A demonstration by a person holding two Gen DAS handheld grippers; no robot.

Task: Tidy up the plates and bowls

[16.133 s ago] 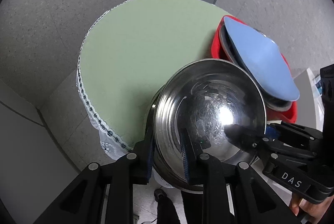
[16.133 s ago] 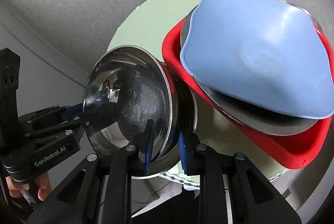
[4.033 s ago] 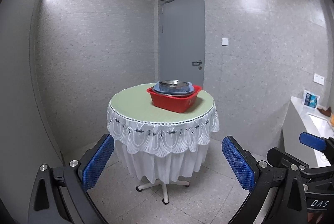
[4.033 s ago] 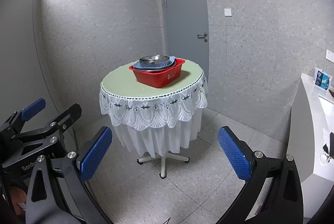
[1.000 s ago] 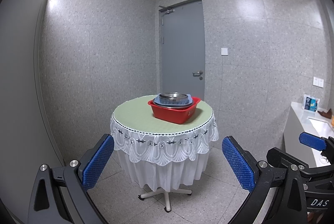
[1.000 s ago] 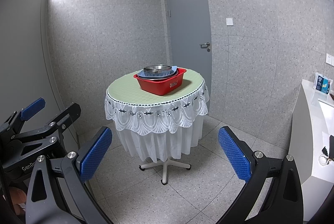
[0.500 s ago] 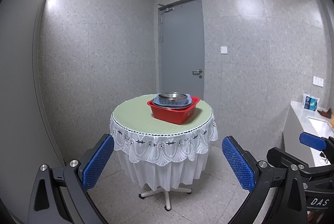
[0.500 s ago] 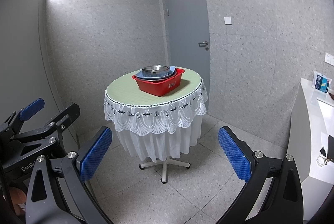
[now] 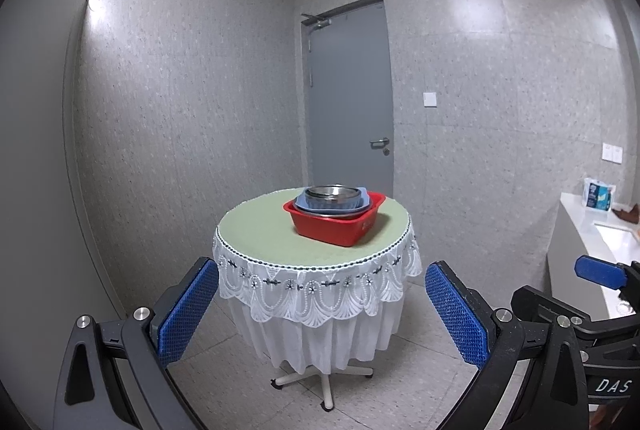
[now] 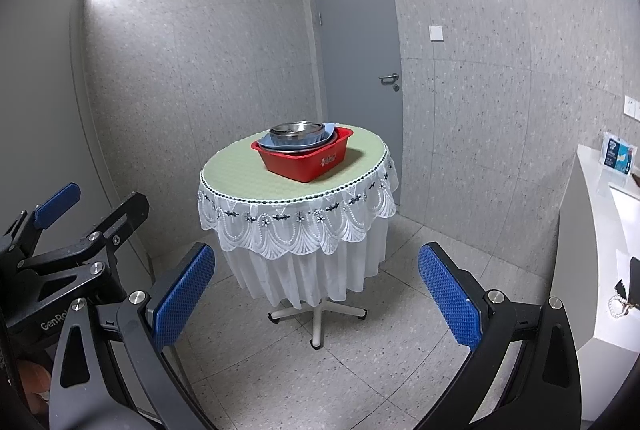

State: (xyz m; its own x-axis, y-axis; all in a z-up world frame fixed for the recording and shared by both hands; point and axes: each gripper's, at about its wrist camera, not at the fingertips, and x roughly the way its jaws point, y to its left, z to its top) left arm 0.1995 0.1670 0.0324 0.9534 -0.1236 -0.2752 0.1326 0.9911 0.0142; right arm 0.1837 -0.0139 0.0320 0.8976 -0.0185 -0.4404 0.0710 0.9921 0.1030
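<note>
Both tools held well back from the round bench (image 9: 256, 230), neither one carrying anything. Left gripper (image 9: 322, 314) with fingers (image 9: 188, 310) wide apart and empty; right gripper (image 10: 316, 294) likewise, fingers (image 10: 182, 294) spread wide, nothing between them. On the bench, toward its far right part, a red basin (image 9: 340, 230) with the dishes nested inside: a steel plate at the bottom showing only as a thin rim, a blue bowl (image 9: 320, 203) on it, and a steel bowl (image 9: 330, 191) on top, sitting upright inside the blue one. Stack level and inside the basin walls, nothing hanging over the edge as far as can be told from this far away. No loose plate or bowl visible anywhere else on the green cloth. At the right, a white counter (image 10: 592, 230) with a small packet (image 10: 618, 151), apart from the task. Judged from this arrangement, sorting seems finished or nearly so, and the step in hand looks like standing off and checking the result. If more is wanted, next move calls for approaching the bench again, lowering one tool to a bowl rim and closing on the thin edge with care, since polished steel slips easily between flat pads.
</note>
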